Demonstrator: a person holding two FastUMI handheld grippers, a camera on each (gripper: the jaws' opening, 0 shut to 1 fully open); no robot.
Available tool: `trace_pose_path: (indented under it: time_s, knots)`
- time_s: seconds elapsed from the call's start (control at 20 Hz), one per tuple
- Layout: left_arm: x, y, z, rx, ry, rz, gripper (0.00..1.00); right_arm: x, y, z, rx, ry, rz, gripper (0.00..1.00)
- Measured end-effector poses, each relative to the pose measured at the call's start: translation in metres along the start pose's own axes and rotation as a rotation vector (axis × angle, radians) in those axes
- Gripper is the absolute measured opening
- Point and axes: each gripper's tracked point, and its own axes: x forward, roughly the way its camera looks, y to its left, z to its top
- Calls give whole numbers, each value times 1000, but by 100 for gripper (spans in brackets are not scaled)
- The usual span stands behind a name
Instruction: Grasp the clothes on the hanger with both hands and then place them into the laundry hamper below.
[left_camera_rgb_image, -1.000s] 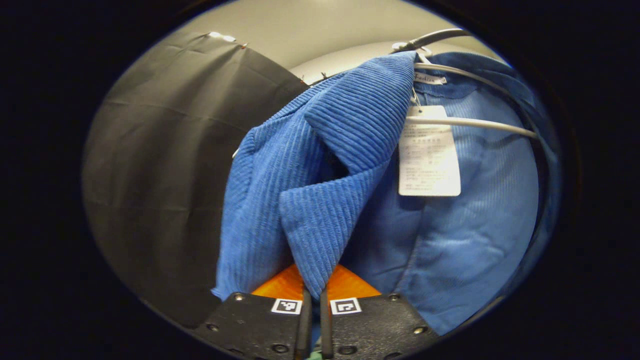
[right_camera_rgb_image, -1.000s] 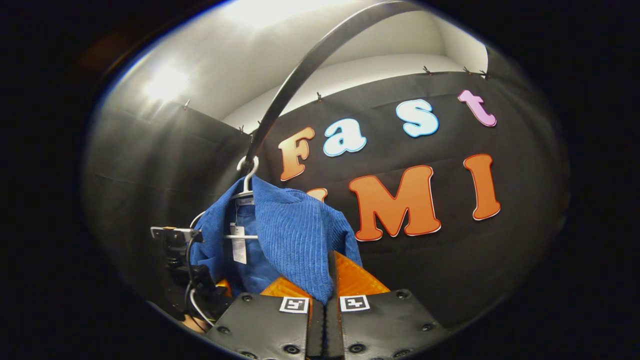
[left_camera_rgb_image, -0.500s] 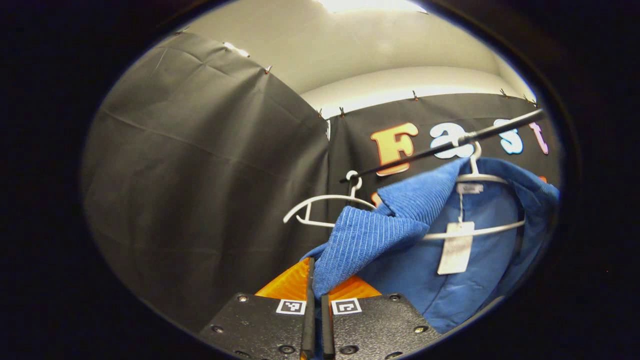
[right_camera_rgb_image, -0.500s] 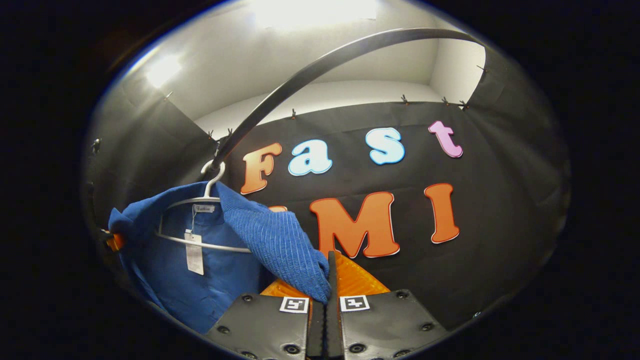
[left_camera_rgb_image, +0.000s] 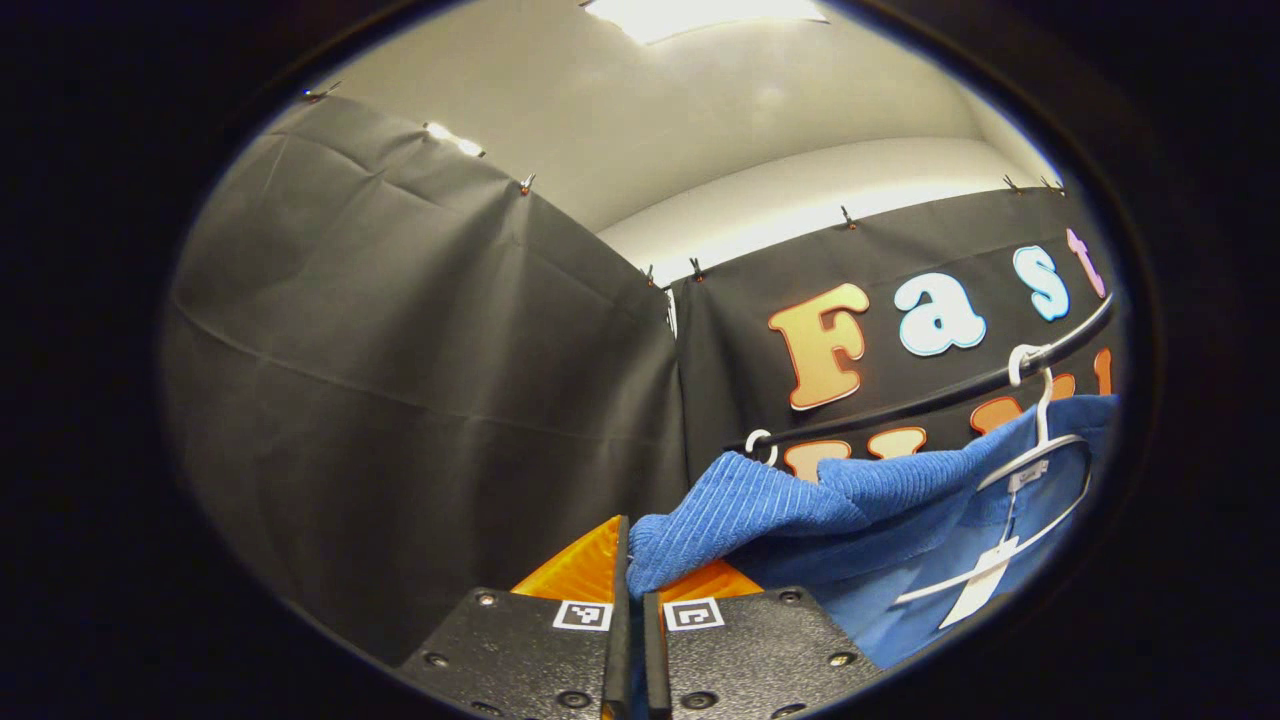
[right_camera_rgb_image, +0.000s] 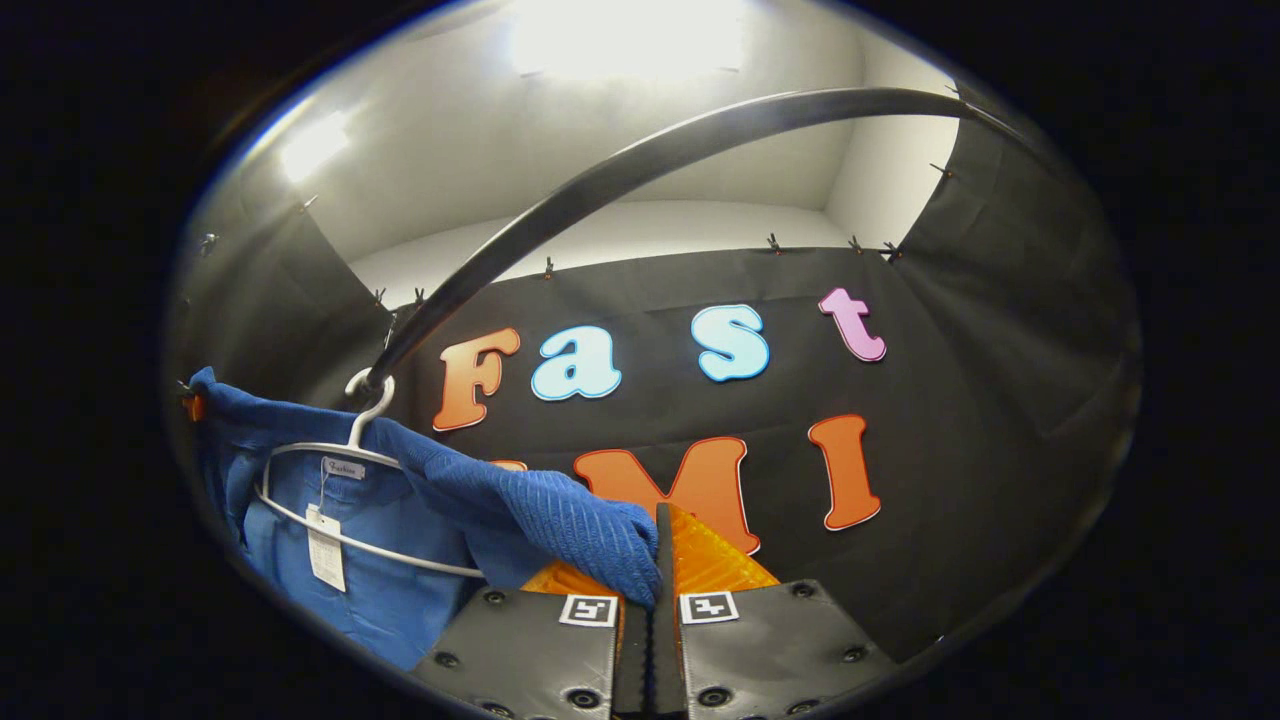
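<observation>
Clenching blue garment with left gripper and right gripper, each on an opposite edge, apparently to slide it off white hanger on rail.

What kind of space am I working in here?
Likely a cloth-walled recording booth set up as a wardrobe: black cloth walls, a dark metal clothes rail, and a blue corduroy garment on a white hanger.

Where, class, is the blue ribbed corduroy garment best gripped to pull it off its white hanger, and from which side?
At the front edges, one per side. Both grippers, left gripper and right gripper, pinch folds of the blue ribbed corduroy garment, pulling outward off the white hanger, whose arms slope down that way.
</observation>
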Motion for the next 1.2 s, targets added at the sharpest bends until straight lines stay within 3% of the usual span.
trace_pose_path:
  time_s: [0.5,0.6,0.8,1.2]
  knots:
    - [90,-18,-23,78,-39,21,5,2,4,12,25,10,27,10]
    - [96,-25,-51,86,14,8,5,-2,4,15,25,5,31,10]
    - [95,-33,-121,-27,160,2,5,2,16,16,7,6,73,9]
    - [64,-71,-212,-39,302,-70,5,4,20,24,-48,-10,64,9]
